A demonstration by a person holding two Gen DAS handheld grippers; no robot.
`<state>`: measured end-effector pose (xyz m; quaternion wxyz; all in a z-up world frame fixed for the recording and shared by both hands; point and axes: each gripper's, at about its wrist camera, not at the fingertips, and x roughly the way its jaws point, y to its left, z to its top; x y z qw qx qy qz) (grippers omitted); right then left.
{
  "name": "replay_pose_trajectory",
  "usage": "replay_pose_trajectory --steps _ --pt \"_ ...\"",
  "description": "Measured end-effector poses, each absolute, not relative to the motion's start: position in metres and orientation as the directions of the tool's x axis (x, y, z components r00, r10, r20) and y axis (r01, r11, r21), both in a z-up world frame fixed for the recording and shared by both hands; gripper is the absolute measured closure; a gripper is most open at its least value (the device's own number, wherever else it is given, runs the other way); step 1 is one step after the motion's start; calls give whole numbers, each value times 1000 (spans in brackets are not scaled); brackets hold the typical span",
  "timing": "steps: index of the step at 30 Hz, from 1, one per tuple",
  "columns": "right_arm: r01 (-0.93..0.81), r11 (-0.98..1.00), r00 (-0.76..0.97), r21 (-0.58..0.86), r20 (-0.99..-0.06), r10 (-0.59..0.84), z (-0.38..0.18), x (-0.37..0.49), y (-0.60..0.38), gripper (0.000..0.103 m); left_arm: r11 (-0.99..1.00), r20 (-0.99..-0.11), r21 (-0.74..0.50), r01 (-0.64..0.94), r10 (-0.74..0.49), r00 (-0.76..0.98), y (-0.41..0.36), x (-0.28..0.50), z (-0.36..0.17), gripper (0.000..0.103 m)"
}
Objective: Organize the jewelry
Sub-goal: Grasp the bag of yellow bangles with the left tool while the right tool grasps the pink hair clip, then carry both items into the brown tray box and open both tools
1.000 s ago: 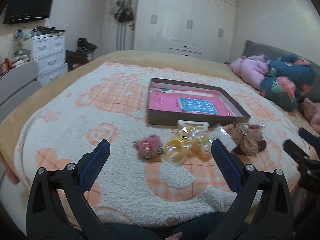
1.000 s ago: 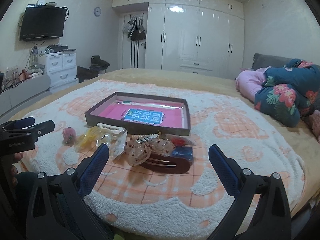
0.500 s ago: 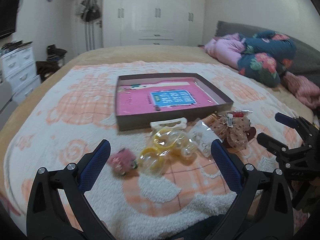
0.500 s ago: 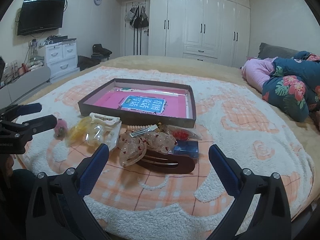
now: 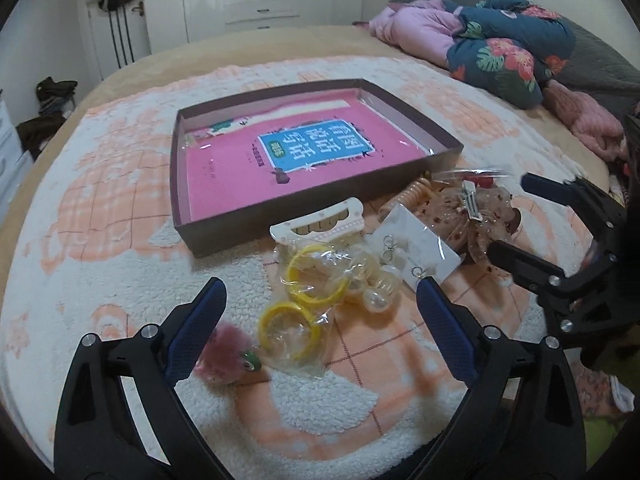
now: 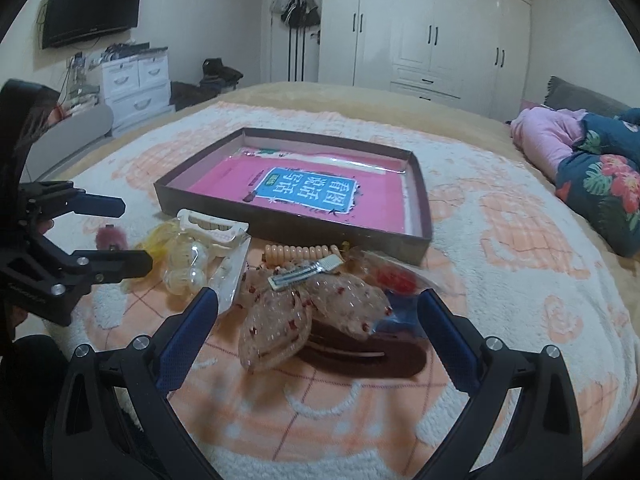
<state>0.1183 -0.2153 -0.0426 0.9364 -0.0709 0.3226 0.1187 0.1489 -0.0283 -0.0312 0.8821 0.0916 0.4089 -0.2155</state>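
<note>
**Jewelry heaped at the box edge, both tools poised and empty**

Jewelry lies in a loose heap on the fleecy blanket [image 5: 120, 264] of the bed, pushed up against the near wall of the shallow brown box [image 5: 316, 208], presumably so each piece has only a short trip over the rim. The box holds a pink booklet [image 5: 304, 160] flat on its floor and, as far as can be seen, no jewelry yet, so the sorting looks barely begun.

The left gripper [image 5: 320, 312] hovers low over the left end of the heap, jaws spread wide and holding nothing. Between its fingers sit the yellow bangles in clear bags [image 5: 308, 300], with a fuzzy pink hair tie [image 5: 224, 348] just beside the left finger and an earring card [image 5: 416, 248] near the right one. That framing suggests the bangles are the likely first pick; the slippery bag may slide when pinched.

The right gripper [image 6: 318, 324] is likewise wide open and empty, hanging over the right end, where a sheer spotted bow clip [image 6: 308, 308] rests on a dark brown hair clip [image 6: 360, 356]. A white comb clip [image 6: 212, 228] and a peach coil hair tie [image 6: 300, 250] lie close to the box wall.

Each tool seems to cover its own half of the heap, which keeps the two from crossing.
</note>
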Motion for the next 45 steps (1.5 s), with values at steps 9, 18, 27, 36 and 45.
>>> replay_pose_trajectory --steps 9,18,27,36,45 --pt "-303 952 722 -44 -663 199 -51 141 -212 18 871 -809 -31 490 -310 500 -25 169 -40 29" --pt "-285 958 726 -32 -660 194 -55 143 -224 58 841 -824 -50 538 -339 454 -31 176 -49 42" --pt "-261 965 766 10 -606 214 -40 136 -239 67 830 -823 -102 548 -380 422 -30 182 -47 62" --pt "-252 967 788 33 -573 224 -24 123 -250 67 844 -786 -113 524 -398 473 -26 177 -31 64" --pt "-244 969 815 35 -534 225 -2 121 -259 67 860 -717 -127 495 -424 553 -25 185 7 64"
